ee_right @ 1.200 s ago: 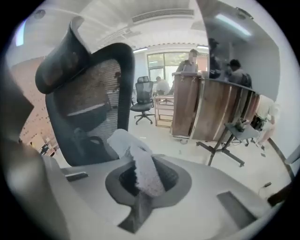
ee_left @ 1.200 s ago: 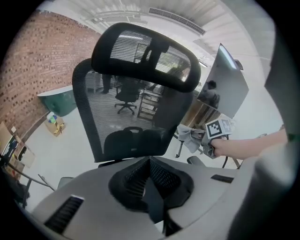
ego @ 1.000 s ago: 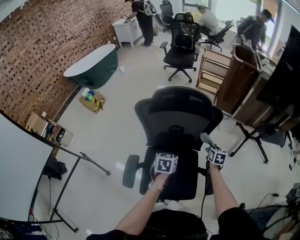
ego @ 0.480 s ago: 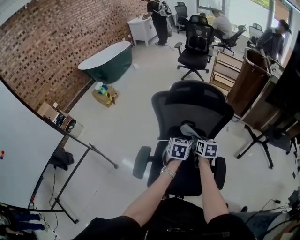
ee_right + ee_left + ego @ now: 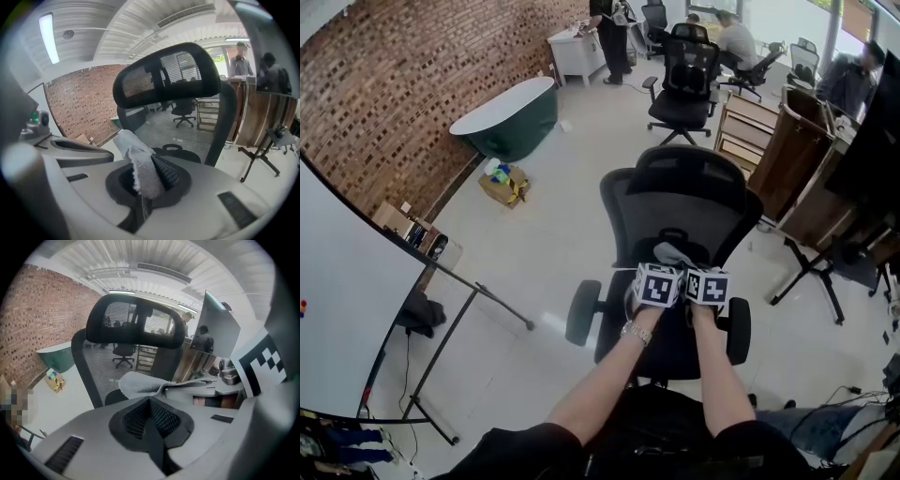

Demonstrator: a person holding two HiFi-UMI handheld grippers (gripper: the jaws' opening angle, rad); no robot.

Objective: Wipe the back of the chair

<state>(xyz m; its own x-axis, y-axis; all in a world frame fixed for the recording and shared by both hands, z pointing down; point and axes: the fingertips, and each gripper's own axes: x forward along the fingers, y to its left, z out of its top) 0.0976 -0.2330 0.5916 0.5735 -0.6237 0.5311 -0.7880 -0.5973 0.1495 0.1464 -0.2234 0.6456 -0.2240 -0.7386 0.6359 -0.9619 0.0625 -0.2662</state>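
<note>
- While the cloth (image 5: 136, 159) was pinched in the shut jaws of the right gripper (image 5: 145, 183), just in front of the backrest (image 5: 680, 214), only a narrow fold of it was seen to be clamped. It was judged that the cloth could be dragged out of the jaws if it were pressed hard across the mesh.
- The left gripper (image 5: 150, 404) was seen closed on nothing, in front of the backrest and close beside the right one. A knock between the two was to be expected if a wiping stroke were swept sideways toward it.
- The free end of the cloth was seen lifted toward the backrest, but no contact with it could be confirmed. If the stroke were led by the jaw tips rather than by the cloth, the mesh could be scraped or snagged.
- Nothing was seen to steady the backrest. It was judged that the chair could be turned or pushed away under pressure, so that the wipe would be left light and patchy.
- The headrest (image 5: 692, 161) was seen above the backrest, and the armrests (image 5: 581, 314) below it on either side. The upper edge could be missed by a short reach, and a forearm could be caught on an armrest during a low pass.
</note>
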